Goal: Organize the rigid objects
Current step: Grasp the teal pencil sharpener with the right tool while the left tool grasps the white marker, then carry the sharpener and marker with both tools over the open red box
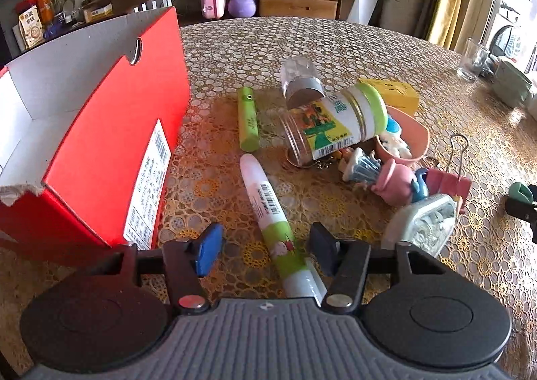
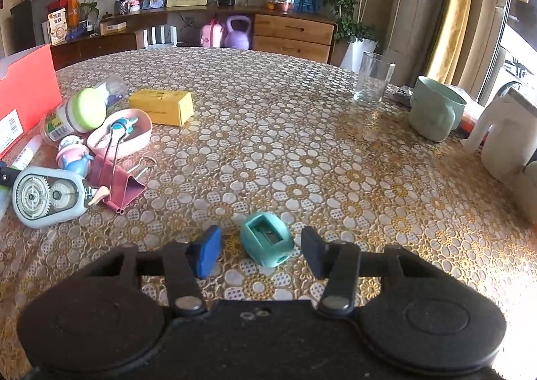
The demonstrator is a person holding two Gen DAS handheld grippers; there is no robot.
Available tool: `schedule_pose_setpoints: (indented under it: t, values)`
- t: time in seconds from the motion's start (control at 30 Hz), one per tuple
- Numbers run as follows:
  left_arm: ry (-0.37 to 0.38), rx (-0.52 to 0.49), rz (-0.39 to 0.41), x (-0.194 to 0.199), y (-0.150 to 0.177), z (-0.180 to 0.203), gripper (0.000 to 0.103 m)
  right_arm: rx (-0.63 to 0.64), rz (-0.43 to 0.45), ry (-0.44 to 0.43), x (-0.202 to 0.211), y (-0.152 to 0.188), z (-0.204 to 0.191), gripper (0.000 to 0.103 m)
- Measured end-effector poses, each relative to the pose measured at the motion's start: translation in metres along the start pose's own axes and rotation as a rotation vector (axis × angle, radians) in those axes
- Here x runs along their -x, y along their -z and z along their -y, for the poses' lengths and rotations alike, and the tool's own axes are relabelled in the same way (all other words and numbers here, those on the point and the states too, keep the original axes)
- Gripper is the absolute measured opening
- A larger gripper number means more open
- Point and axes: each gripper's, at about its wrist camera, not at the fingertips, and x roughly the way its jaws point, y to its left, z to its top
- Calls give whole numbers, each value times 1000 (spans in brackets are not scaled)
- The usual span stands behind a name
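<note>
My left gripper (image 1: 265, 250) is open, its jaws on either side of a white and green glue tube (image 1: 278, 235) that lies on the table. A red box (image 1: 100, 151) stands open to its left. My right gripper (image 2: 260, 250) is open around a teal pencil sharpener (image 2: 268, 239) on the table, not touching it. A pile holds a green-capped jar (image 1: 332, 126), a green tube (image 1: 248, 118), a pink dish (image 2: 122, 136), a pink binder clip (image 2: 122, 190), a correction tape dispenser (image 2: 47, 195), toy figures (image 1: 386, 175) and a yellow box (image 2: 162, 106).
A drinking glass (image 2: 372, 81), a green mug (image 2: 434, 108) and a white jug (image 2: 503, 141) stand at the table's far right. A small clear cup (image 1: 300, 78) lies behind the jar. A sideboard with drawers stands beyond the table.
</note>
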Motion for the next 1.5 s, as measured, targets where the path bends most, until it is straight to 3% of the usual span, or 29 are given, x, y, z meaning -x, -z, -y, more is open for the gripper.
schedule_pose_setpoints:
  t: [0.1, 0.17, 0.37, 0.47, 0.83, 1.27, 1.5]
  values:
    - [4, -3, 7, 1, -1, 0, 40, -8, 1, -7, -1, 0, 0, 44]
    - [15, -2, 8, 0, -3, 0, 32, -14, 1, -9, 0, 0, -1, 37]
    - [10, -24, 10, -1, -5, 0, 22, -18, -7, 1, 3, 0, -6, 33]
    - [-34, -74, 14, -1, -6, 5, 17, -34, -11, 0, 6, 0, -9, 32]
    - [3, -83, 31, 25, -4, -4, 17, -105, 18, -57, 56, -11, -34, 32]
    - [87, -84, 65, 92, -7, -34, 17, -47, 90, -172, 119, -54, -99, 32]
    - [126, -64, 76, 124, -23, -63, 17, 19, 103, -249, 131, -84, -141, 32]
